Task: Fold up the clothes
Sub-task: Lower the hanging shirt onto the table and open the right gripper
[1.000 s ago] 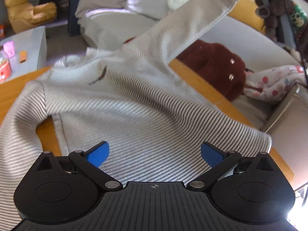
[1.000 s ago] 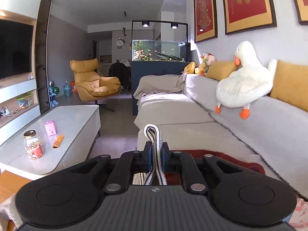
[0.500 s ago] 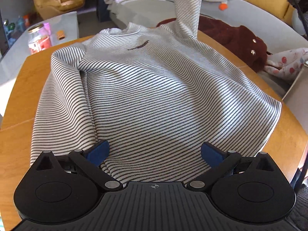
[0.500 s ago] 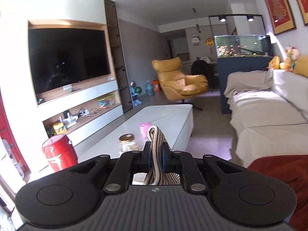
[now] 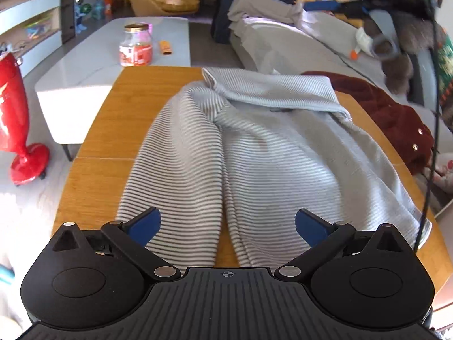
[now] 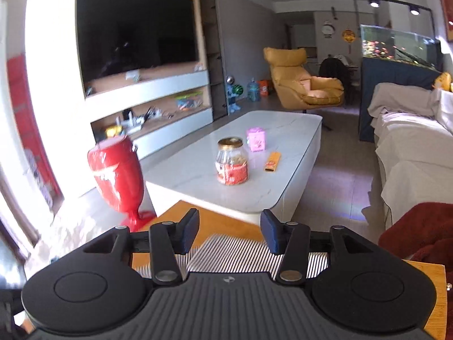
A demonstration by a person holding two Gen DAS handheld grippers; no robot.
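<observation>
A living room: a wooden tabletop point(image 5: 113, 130) stands beside a white marble-look coffee table point(image 6: 203, 167), with a dark wall-mounted TV point(image 6: 136, 34) over open shelving, a yellow armchair point(image 6: 303, 85), a lit fish tank point(image 6: 396, 45) and a cloth-draped sofa point(image 6: 407, 147) around it. On the coffee table stand a glass jar point(image 6: 232, 161) with a gold lid and a red label, a small pink box point(image 6: 256, 138) and a flat orange packet point(image 6: 273, 162); the printing on them is too small to read. A red vase-shaped container point(image 6: 117, 175) on the floor carries white lettering, blurred beyond reading. A dark red garment point(image 5: 390, 119) lies at the tabletop's far right edge.

The striped long-sleeve shirt point(image 5: 269, 153) lies spread on the tabletop, one sleeve folded across its upper part, the other lying down its left side. The left gripper point(image 5: 228, 223) hovers over the shirt's near hem with its blue fingers point(image 5: 147, 222) spread wide, grasping nothing. The right gripper point(image 6: 229, 231) sits above the striped fabric at the tabletop's edge, its black fingers point(image 6: 189, 228) parted and empty.
</observation>
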